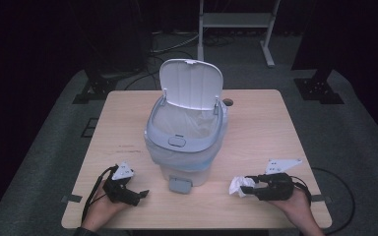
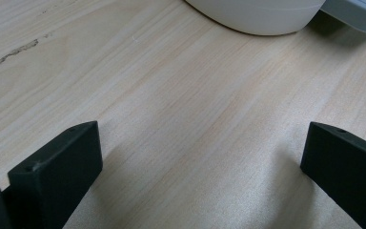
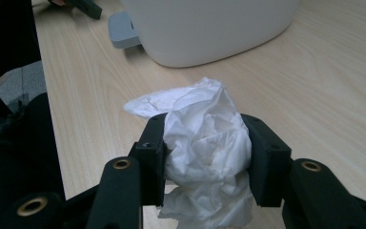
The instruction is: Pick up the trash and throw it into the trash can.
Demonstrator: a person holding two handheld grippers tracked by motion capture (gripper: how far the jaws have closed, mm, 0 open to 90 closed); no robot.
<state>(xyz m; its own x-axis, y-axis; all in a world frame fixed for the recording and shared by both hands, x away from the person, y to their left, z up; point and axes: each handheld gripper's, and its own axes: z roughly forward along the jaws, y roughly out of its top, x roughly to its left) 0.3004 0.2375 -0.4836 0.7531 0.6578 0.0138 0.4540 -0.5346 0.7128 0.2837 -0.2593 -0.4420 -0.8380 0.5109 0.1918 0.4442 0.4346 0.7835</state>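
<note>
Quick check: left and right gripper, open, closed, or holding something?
Left gripper: open, nothing between its fingers, bare table below.
Right gripper: closed on a crumpled white tissue.

Right gripper [image 3: 205,157] clamps a crumpled white tissue [image 3: 205,138] between both pads, above the wooden table [image 3: 314,81], near the white bin's base [image 3: 209,28].

the bin [image 1: 186,142] stands mid-table [image 1: 256,206], with the crumpled tissue [image 1: 236,186] lying before it to the right.
</note>
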